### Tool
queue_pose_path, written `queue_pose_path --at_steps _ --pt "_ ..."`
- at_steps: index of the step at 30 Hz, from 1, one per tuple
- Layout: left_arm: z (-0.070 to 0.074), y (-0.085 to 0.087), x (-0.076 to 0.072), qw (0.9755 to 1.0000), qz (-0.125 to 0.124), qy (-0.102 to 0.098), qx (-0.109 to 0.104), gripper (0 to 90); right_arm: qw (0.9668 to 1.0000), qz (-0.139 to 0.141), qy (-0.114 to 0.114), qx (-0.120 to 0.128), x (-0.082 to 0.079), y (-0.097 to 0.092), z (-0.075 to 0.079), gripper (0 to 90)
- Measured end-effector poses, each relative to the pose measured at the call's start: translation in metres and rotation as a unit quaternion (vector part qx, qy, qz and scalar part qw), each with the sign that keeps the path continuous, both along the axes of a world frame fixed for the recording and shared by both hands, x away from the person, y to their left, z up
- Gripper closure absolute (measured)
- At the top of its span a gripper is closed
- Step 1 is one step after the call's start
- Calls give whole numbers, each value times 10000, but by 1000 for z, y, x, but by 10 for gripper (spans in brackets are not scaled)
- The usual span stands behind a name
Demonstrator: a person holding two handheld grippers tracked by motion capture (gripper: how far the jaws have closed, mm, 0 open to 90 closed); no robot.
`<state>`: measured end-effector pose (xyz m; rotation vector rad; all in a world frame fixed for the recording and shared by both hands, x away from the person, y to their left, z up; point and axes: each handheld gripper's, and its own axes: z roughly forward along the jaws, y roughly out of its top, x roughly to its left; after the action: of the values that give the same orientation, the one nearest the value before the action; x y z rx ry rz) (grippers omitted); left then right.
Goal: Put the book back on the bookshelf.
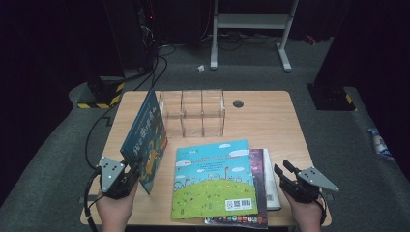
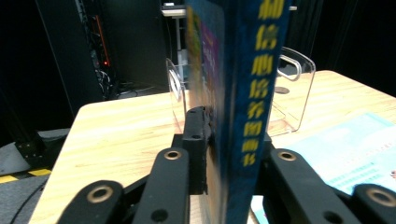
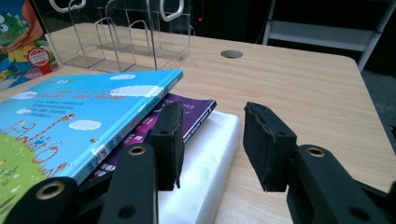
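Observation:
A dark blue picture book (image 1: pixel 145 140) stands on its edge at the table's left, tilted, with my left gripper (image 1: pixel 133 174) shut on its near corner. In the left gripper view both black pads clamp the book's spine (image 2: pixel 252 93), which carries yellow characters. A stack of three books lies flat at the front middle: a light blue one (image 1: pixel 212 176) on top, a purple one (image 3: pixel 191 109) beneath it, and a white one (image 3: pixel 205 158) at the bottom. My right gripper (image 1: pixel 282 166) hovers open at the stack's right edge, and its left pad (image 3: pixel 170 140) is over the white book.
A clear acrylic rack (image 1: pixel 193 113) with three slots stands at the back middle of the wooden table (image 1: pixel 270 125), just beyond the upright book. A cable hole (image 1: pixel 238 103) sits to its right. A white frame (image 1: pixel 251 21) stands on the floor behind.

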<state>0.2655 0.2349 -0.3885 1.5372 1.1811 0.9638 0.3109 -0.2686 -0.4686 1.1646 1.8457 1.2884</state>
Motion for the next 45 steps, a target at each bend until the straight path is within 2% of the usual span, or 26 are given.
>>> queue_pose_path --at_steps 3,7,9,11,13,18,20,24,28,33,40,45 --pt "1 3 3 10000 -63 -38 54 792 10000 10 64 -56 1 3 -3 577" --pt "1 9 8 9998 -196 22 -16 779 9999 15 95 -66 0 4 -5 576" --pt "1 10 10 9997 -228 54 -87 776 9999 8 112 -58 0 4 -6 576" --pt "1 15 13 9989 -366 101 -282 771 9999 -11 121 -58 0 3 -6 576" --pt "1 16 14 9988 -397 104 -285 771 9999 -17 116 -45 0 3 -6 576" --pt "-1 15 14 9990 -322 -10 -303 776 9999 -20 98 -30 -1 3 -6 576" --pt "-3 14 14 9988 -343 -131 -318 770 9999 -3 94 -38 -1 4 -6 576" --pt "-2 14 14 9985 -340 -164 -388 768 10000 -1 94 -10 -1 3 -6 576" --pt "-2 11 13 9992 -248 -229 -222 798 9999 4 113 -2 -1 4 -7 576" --pt "-2 8 13 9994 -200 -265 -134 817 9999 44 127 -4 -1 6 -8 576" --pt "3 8 15 9986 -189 -391 -313 828 9999 24 130 18 -1 5 -8 577" --pt "9 4 21 9986 -208 -395 -299 830 9999 36 147 47 -1 5 -8 577"
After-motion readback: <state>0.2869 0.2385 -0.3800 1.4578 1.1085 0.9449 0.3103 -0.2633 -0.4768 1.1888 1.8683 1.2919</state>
